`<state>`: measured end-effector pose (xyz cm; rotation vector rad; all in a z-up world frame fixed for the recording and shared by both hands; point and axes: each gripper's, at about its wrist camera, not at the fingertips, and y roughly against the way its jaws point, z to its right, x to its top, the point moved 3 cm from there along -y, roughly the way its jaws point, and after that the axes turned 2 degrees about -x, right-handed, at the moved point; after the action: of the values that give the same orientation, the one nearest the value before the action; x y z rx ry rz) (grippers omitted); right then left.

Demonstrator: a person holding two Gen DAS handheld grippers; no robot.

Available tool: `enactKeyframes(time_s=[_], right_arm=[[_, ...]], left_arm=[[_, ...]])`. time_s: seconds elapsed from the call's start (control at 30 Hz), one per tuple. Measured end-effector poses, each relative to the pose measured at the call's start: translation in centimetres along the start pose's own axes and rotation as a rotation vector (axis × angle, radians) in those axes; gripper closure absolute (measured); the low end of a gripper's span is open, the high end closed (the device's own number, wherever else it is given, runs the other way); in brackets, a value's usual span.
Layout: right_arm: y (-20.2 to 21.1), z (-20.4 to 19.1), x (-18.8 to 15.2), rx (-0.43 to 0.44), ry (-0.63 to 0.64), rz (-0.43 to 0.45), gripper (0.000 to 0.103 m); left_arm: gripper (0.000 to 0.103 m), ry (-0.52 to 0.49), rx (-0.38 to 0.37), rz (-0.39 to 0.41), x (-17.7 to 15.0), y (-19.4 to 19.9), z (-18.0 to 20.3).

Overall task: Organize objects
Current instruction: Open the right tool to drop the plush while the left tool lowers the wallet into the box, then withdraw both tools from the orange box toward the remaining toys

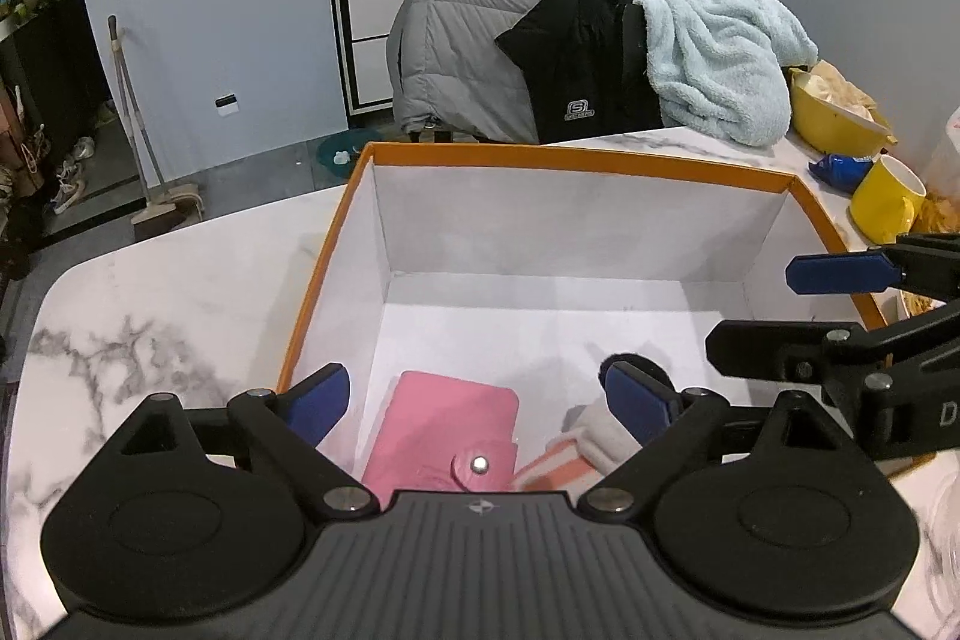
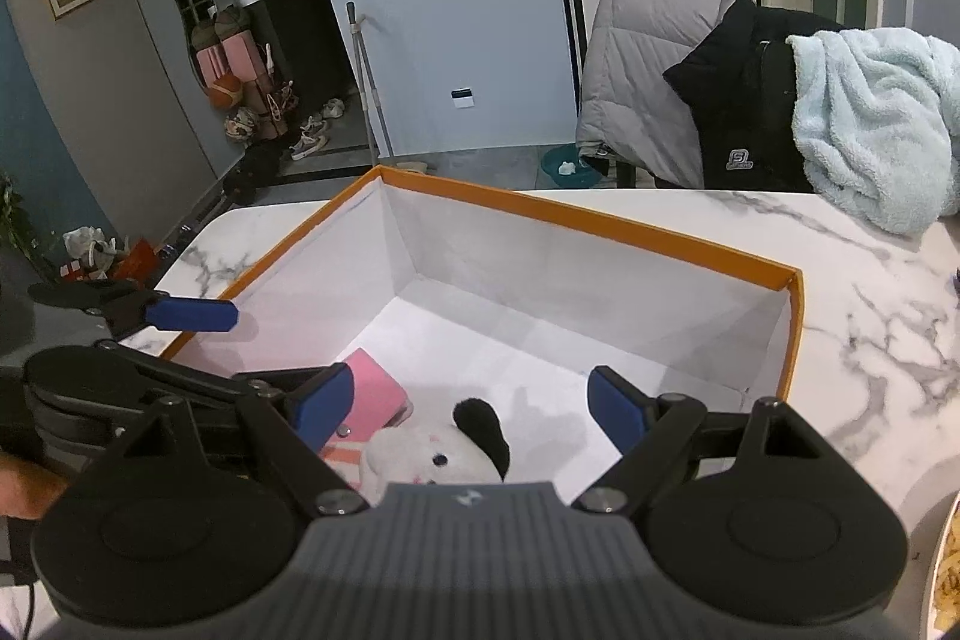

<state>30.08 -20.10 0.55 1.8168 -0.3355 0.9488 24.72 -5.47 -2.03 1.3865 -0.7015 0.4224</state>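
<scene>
An open box with orange rim (image 1: 576, 157) and white inside stands on the marble table; it also shows in the right wrist view (image 2: 600, 226). A pink snap wallet (image 1: 444, 436) lies on its floor near the front, also seen in the right wrist view (image 2: 375, 394). Beside it lies a white plush toy with a black ear (image 2: 432, 451), partly seen in the left wrist view (image 1: 600, 433). My left gripper (image 1: 477, 400) is open and empty above the wallet. My right gripper (image 2: 471, 406) is open and empty above the plush.
A yellow mug (image 1: 885, 208), a yellow bowl (image 1: 831, 118) and a blue wrapper (image 1: 840, 169) stand at the table's right. A light blue towel (image 1: 720, 58) and jackets (image 1: 480, 46) hang over chairs behind. A plate edge (image 2: 945, 580) is at the right.
</scene>
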Motion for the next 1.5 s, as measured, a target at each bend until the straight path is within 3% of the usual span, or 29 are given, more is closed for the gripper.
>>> enactKeyframes(time_s=[0.5,0.9,1.17,1.37,1.5], right_arm=[[4.5,-2.3,-0.6,-0.009,0.075,0.029,0.017],[8.3,-3.8,-2.7,-0.039,0.148,0.026,0.017],[8.5,-5.0,-5.3,-0.061,0.261,-0.035,0.017],[7.7,-6.3,-7.5,-0.067,0.365,-0.100,0.017],[7.0,-6.5,-9.0,-0.075,0.407,-0.164,0.017]], left_arm=[[0.000,0.008,0.053,0.066,0.0,6.9,-2.0],[0.000,0.011,0.059,0.103,-3.4,11.1,-4.1],[0.000,0.010,-0.004,0.168,-7.0,13.7,-5.6],[0.000,0.021,-0.028,0.147,-10.3,13.4,-6.4],[0.000,0.019,0.016,0.070,-12.2,11.9,-7.1]])
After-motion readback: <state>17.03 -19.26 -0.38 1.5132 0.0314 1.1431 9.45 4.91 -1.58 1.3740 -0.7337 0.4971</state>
